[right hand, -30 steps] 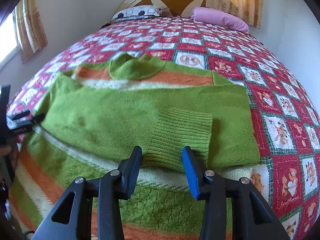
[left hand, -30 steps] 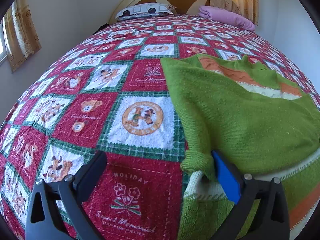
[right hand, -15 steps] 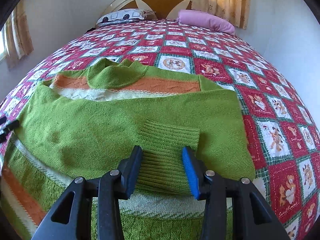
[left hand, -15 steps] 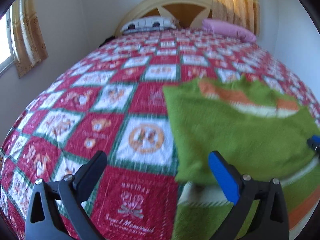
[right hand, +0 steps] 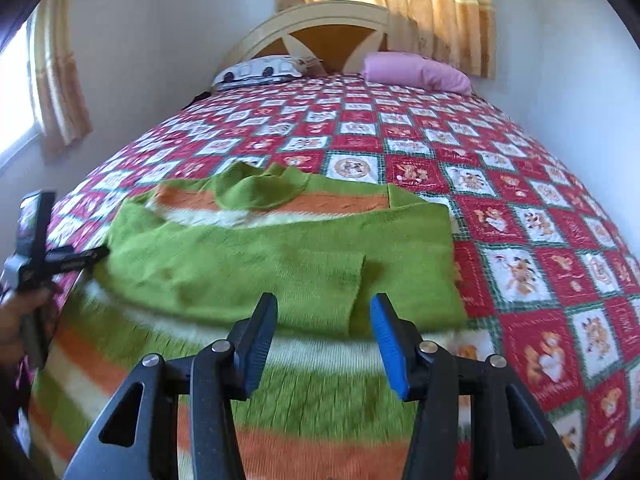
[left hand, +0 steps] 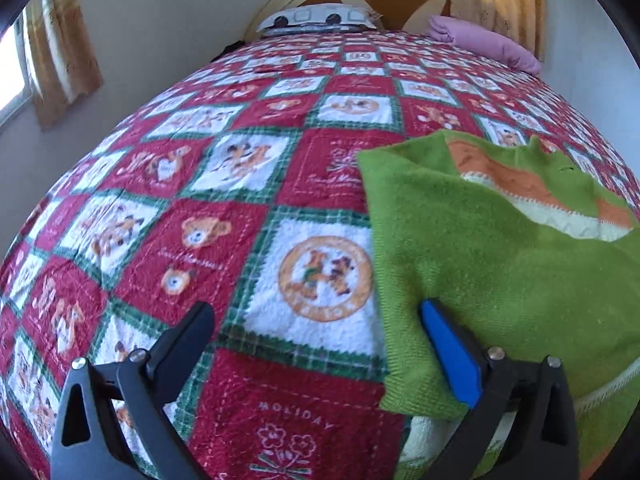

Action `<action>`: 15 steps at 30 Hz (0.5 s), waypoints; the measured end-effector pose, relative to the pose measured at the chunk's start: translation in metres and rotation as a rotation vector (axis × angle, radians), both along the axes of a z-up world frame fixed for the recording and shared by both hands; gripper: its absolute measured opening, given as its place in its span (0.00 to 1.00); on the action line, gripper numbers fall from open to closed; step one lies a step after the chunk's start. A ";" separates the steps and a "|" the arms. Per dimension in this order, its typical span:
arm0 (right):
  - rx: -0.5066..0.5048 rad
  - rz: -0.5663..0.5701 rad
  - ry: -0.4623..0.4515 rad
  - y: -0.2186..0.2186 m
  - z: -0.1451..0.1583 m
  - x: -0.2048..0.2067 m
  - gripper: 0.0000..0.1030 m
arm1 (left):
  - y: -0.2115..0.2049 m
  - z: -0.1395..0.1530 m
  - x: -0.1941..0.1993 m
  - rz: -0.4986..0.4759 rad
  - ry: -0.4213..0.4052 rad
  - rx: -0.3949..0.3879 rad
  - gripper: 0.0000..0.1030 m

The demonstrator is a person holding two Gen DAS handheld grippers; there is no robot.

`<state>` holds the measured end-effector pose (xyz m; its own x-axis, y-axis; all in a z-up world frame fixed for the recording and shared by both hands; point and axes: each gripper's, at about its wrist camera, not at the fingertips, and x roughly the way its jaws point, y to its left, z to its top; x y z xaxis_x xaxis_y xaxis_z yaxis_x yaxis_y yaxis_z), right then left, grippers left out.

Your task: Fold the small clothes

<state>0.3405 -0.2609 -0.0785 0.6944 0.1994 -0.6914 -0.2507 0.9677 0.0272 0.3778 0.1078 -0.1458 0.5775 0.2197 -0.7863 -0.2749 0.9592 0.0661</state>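
A green knitted sweater (right hand: 260, 256) with orange and white stripes lies flat on the bed, its sleeves folded across the chest. Its ribbed cuff (right hand: 332, 288) rests just beyond my right gripper (right hand: 323, 300). That gripper hangs above the sweater with its jaws opening and nothing pinched between them. My left gripper (left hand: 316, 312) stands wide open over the quilt, its blue finger (left hand: 448, 352) at the sweater's (left hand: 500, 272) left folded edge. In the right wrist view, the left gripper (right hand: 60, 260) shows at the far left, held by a hand (right hand: 16, 312).
A red, white and green patchwork quilt (left hand: 224, 240) covers the whole bed. At the head lie a patterned pillow (right hand: 260, 70) and a pink pillow (right hand: 416, 72), in front of a curved headboard (right hand: 320, 28). Walls and curtains close in on both sides.
My right gripper has lifted and drawn back from the cuff, and its jaws are wider. My left gripper has slid off the sleeve's bunched corner, which now lies flat.
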 end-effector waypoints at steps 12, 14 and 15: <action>0.001 0.020 0.088 -0.024 -0.014 -0.065 0.55 | -0.011 0.033 -0.057 -0.095 -0.094 -0.032 1.00; -0.002 0.009 0.097 -0.029 -0.014 -0.074 0.55 | -0.017 0.036 -0.076 -0.141 -0.092 -0.029 1.00; 0.004 -0.001 0.100 -0.032 -0.014 -0.078 0.55 | -0.018 0.037 -0.085 -0.154 -0.090 -0.031 1.00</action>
<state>0.2624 -0.2925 -0.0924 0.6224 0.2014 -0.7563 -0.2452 0.9679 0.0559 0.2927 0.0894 -0.1092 0.6711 0.0998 -0.7347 -0.1280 0.9916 0.0177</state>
